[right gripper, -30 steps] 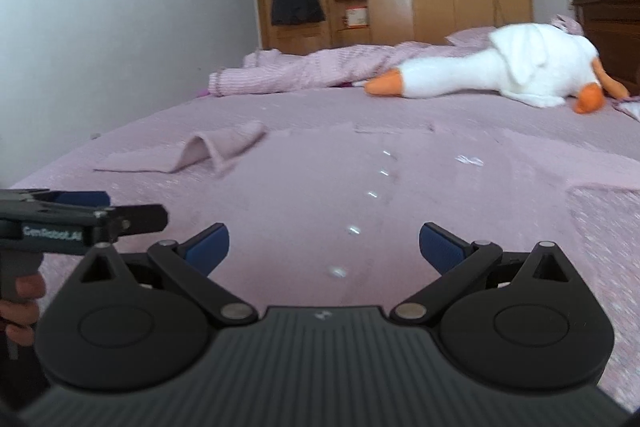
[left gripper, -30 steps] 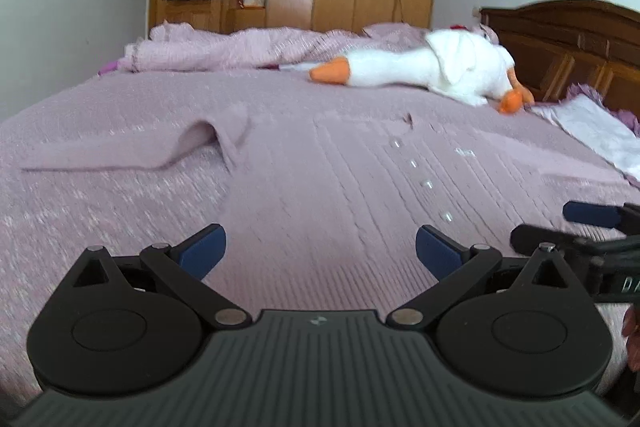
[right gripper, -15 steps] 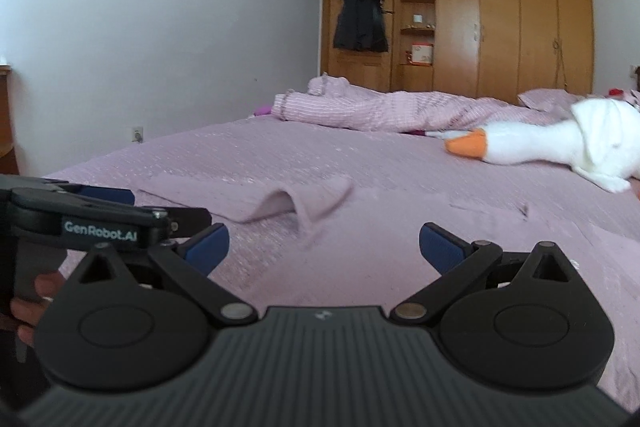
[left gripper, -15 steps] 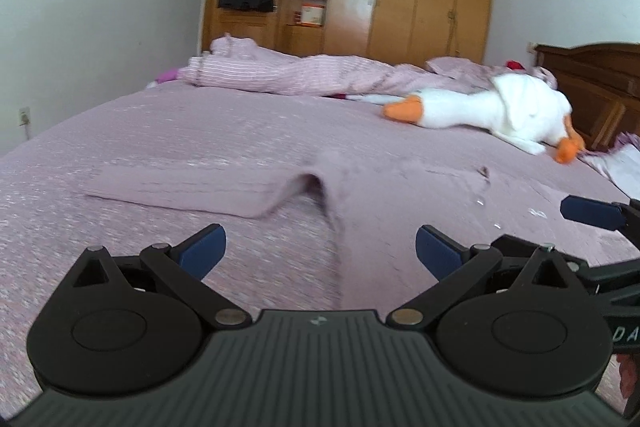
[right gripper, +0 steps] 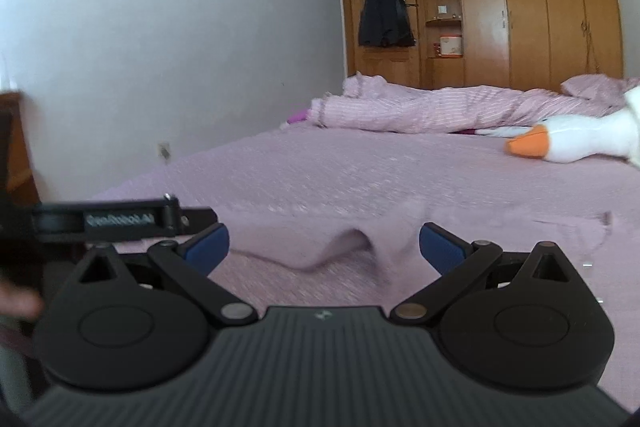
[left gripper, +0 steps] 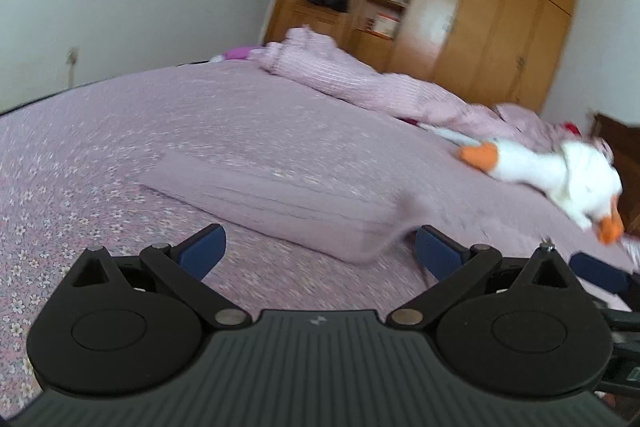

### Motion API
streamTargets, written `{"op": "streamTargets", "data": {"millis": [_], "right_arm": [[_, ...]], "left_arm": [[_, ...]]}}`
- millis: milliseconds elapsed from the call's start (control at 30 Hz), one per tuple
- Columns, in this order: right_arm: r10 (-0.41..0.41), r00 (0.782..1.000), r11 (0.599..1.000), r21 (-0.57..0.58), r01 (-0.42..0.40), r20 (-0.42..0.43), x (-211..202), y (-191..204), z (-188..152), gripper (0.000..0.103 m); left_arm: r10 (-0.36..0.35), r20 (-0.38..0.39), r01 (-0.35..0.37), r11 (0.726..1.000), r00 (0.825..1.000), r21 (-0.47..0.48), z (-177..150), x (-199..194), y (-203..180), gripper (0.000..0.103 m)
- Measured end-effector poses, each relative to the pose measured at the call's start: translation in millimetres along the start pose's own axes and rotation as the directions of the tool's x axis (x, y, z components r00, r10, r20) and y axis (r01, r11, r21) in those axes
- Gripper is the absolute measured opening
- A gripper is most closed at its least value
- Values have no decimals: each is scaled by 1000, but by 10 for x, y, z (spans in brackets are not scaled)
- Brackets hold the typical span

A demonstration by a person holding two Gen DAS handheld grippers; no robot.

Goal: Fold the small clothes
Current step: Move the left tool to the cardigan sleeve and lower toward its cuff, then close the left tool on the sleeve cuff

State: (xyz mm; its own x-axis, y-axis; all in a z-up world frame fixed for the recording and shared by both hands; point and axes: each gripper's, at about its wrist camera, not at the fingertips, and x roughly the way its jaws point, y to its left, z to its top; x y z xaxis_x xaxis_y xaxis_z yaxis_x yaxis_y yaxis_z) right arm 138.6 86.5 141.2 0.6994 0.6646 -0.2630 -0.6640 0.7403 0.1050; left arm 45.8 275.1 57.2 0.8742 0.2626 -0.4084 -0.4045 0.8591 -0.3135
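Observation:
A pink knitted cardigan lies flat on the pink bedspread (left gripper: 100,155). Its left sleeve (left gripper: 280,203) stretches out to the left, with a raised fold where it meets the body (right gripper: 500,227). My left gripper (left gripper: 320,249) hovers open just in front of the sleeve, nothing between its blue pads. In the right wrist view the sleeve (right gripper: 288,243) and its fold lie straight ahead of my right gripper (right gripper: 324,245), which is also open and holds nothing. The left gripper (right gripper: 120,223) shows at that view's left edge, and one of the right gripper's fingers (left gripper: 596,271) at the left wrist view's right edge.
A white plush goose (left gripper: 560,175) with an orange beak lies at the right. A crumpled pink blanket (right gripper: 420,107) runs along the far side of the bed, a wooden wardrobe (right gripper: 520,7) behind it. A person's hand (right gripper: 16,303) holds the left gripper.
Both views have swung left, from the buttoned front of the cardigan to its left sleeve. Both grippers have stayed open.

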Motion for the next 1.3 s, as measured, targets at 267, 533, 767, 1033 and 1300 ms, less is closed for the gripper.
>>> {"op": "streamTargets", "data": {"millis": [267, 533, 767, 1033, 1300], "right_arm": [[63, 998, 997, 53, -62, -11, 488, 52, 8, 103], [41, 999, 999, 20, -40, -4, 957, 162, 20, 103], [36, 997, 999, -39, -34, 61, 925, 25, 100, 103], [11, 996, 997, -80, -3, 94, 714, -393, 212, 103], [10, 998, 999, -35, -7, 67, 729, -479, 79, 103]], "left_arm": [[19, -39, -29, 965, 999, -262, 100, 504, 725, 103], [-52, -21, 38, 904, 998, -426, -7, 1000, 1224, 103], [-97, 29, 98, 845, 995, -526, 258, 1493, 1437, 103], [-29, 101, 80, 832, 994, -550, 488, 1805, 1576, 98], [47, 101, 15, 843, 994, -538, 428, 1761, 1567, 71]]}}
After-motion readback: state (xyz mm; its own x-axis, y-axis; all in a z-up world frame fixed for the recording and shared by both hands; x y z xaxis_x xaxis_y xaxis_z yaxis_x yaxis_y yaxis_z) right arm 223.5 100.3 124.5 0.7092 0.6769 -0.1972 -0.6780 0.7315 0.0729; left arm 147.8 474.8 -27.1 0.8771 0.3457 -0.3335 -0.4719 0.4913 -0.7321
